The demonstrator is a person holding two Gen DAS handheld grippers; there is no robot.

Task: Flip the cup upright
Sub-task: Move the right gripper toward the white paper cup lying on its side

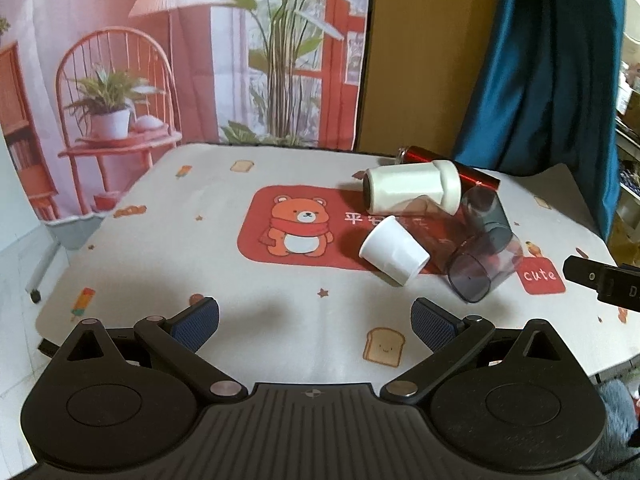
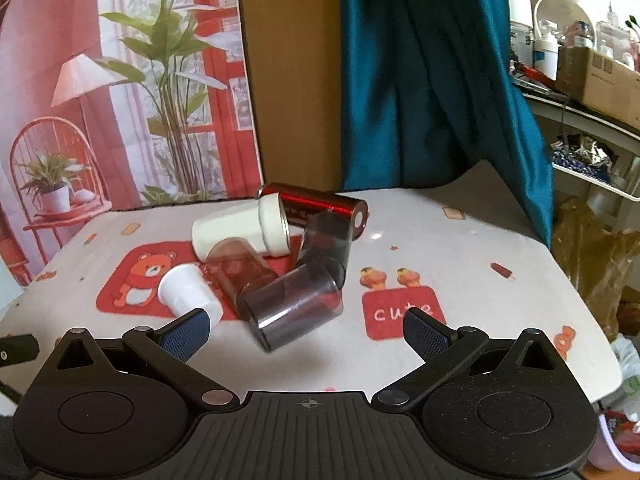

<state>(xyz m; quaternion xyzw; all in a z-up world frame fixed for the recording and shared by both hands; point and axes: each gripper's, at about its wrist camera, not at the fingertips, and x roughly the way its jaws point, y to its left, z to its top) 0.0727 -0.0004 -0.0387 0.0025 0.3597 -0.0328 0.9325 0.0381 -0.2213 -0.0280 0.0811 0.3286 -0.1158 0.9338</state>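
Approach is happening: right gripper (image 2: 306,330), jaws spread and gripping nothing, is hovering just short of the toppled clear cup (image 2: 290,308) ahead, next needing closing around its wall.

Ahead of the right gripper (image 2: 306,330) a clear tumbler (image 2: 290,308) lies on its side on the table (image 2: 500,320). A small cup (image 2: 188,294) lies to its left, just beyond the left fingertip. Behind them lie a brown tumbler (image 2: 240,270), a wide jar (image 2: 240,232) and a can (image 2: 320,208), clustered and touching.

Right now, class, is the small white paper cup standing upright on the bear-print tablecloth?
No: the small white paper cup lies tipped on its side on the bear-print tablecloth.
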